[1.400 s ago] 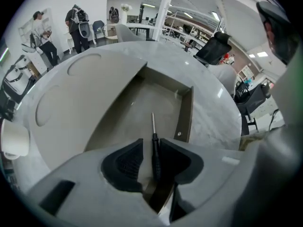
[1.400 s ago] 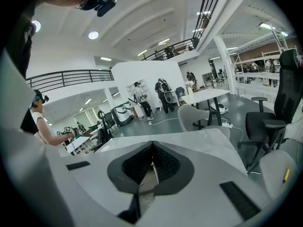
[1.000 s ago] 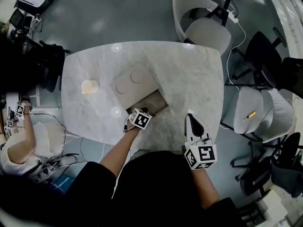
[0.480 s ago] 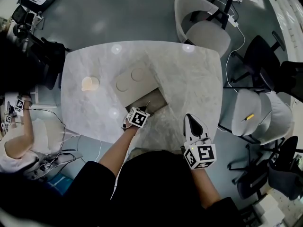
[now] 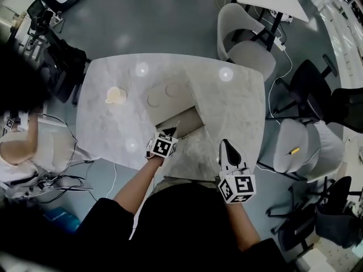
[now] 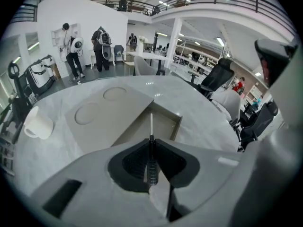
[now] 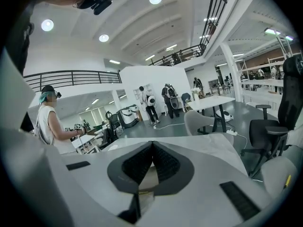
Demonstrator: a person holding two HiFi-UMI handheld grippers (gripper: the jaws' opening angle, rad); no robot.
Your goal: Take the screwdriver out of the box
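The screwdriver (image 6: 151, 161) has a black ribbed handle and a thin silver shaft pointing forward. My left gripper (image 6: 151, 141) is shut on the handle; its jaws have just been closing with the screwdriver between them. It hangs above the open beige box (image 6: 176, 125), whose flat lid (image 6: 102, 109) with two round dents lies to the left. From the head view, the left gripper (image 5: 172, 132) sits over the box's (image 5: 190, 123) near end. My right gripper (image 5: 226, 145) hovers at the table's front edge, jaws (image 7: 152, 143) shut and empty.
A pale cup (image 5: 116, 95) lies on the marble table (image 5: 227, 101) to the left. Office chairs (image 5: 249, 38) stand behind and to the right of the table. A person (image 5: 17, 149) sits at the left, with cables on the floor.
My left gripper has risen from inside the box, carrying the screwdriver up with it. The right gripper has shifted slightly along the table's front edge.
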